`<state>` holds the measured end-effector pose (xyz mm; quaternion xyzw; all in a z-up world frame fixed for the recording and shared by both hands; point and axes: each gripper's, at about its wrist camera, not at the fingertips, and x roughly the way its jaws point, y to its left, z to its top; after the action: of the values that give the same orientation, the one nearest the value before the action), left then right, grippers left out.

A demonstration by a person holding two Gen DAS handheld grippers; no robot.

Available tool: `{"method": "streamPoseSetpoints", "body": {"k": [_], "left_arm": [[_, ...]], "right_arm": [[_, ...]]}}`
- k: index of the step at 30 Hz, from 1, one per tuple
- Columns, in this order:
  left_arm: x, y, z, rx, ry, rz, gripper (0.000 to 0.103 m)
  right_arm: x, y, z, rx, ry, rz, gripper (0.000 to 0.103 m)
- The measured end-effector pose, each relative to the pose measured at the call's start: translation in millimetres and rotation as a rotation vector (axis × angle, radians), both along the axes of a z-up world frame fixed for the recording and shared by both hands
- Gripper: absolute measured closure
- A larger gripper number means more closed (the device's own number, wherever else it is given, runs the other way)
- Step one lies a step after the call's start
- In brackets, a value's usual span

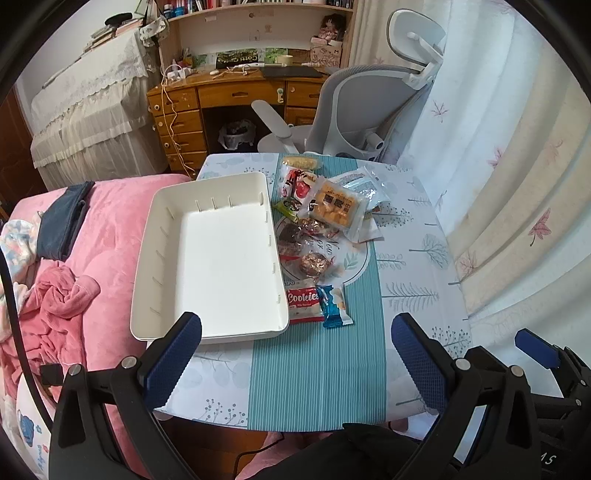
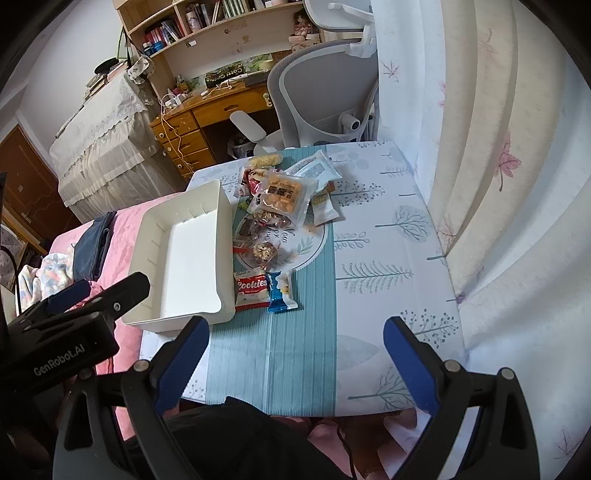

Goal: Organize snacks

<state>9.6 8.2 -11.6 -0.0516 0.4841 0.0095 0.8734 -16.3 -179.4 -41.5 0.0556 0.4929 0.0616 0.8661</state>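
Snack pile [image 1: 317,221] ahead of the claws: lower packets overlapped, labels unreadable. Right gripper [image 1: 546,354] cut by frame edge.

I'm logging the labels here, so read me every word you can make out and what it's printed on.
"Cookies": red and white packet beside the white tray.
"GenRobot.AI": body of the left gripper, seen from the right wrist.
"Corn": dark sign on the desk, the rest is unclear.
Orange packet: print too blurred to read.
Book spines: too small.
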Motion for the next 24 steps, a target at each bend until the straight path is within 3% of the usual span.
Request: {"method": "streamPoseSetpoints", "body": {"k": [10, 24], "left_arm": [[9, 21, -7, -0.037, 0.034, -0.037, 0.001], [50, 34, -6, -0.058, 0.056, -0.23, 0.001]], "right_arm": [[4, 11, -1, 0.013, -0.035, -0.011, 0.007], [-4, 36, -38, -0.036, -0.089, -0.064, 0.007]]}}
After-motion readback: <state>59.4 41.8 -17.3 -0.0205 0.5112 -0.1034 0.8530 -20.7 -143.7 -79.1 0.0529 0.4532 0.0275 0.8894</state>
